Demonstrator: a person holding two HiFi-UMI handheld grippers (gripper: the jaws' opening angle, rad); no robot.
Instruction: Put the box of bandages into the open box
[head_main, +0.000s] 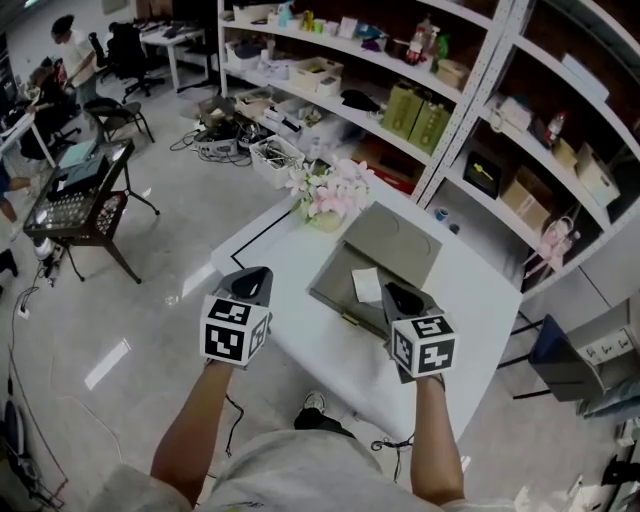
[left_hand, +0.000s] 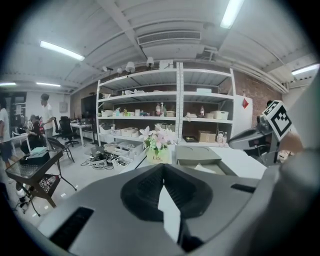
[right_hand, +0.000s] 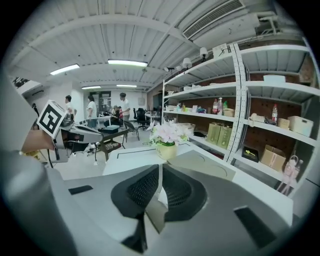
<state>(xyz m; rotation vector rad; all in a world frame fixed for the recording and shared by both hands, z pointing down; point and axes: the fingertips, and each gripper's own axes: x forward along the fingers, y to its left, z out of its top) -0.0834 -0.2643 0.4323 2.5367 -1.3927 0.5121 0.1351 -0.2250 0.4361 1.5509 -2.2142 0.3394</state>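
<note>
Both claws are clenched and empty. The left claw (left_hand: 162, 168) has its dark pads meeting at the tips, and the right claw (right_hand: 160, 173) shows only a hairline slit between its pads. From the head view, the left claw (head_main: 260, 272) hangs over the near left part of the white surface (head_main: 285, 255), apart from the grey open box (head_main: 335, 287). The right claw (head_main: 394, 288) is over that box's near right corner. The box of bandages (head_main: 366, 284), a small white pack, lies inside the tray of the open box, just beside the right claw. The lid (head_main: 398, 240) lies folded back flat toward the shelving (head_main: 470, 100). A flower pot (head_main: 326, 196) with pale pink blooms stands at the far corner of the surface, close against the lid's far left edge, and in both gripper views it sits dead ahead of the pads. Green cartons (head_main: 417, 113) stand on a middle shelf. Down on the floor (head_main: 150, 300) to the left there are a black stand (head_main: 85, 205) loaded with gear and a tangle of cables (head_main: 215, 140) and crates by the shelf foot. Further back, people (head_main: 70, 45) are at desks with office chairs.
</note>
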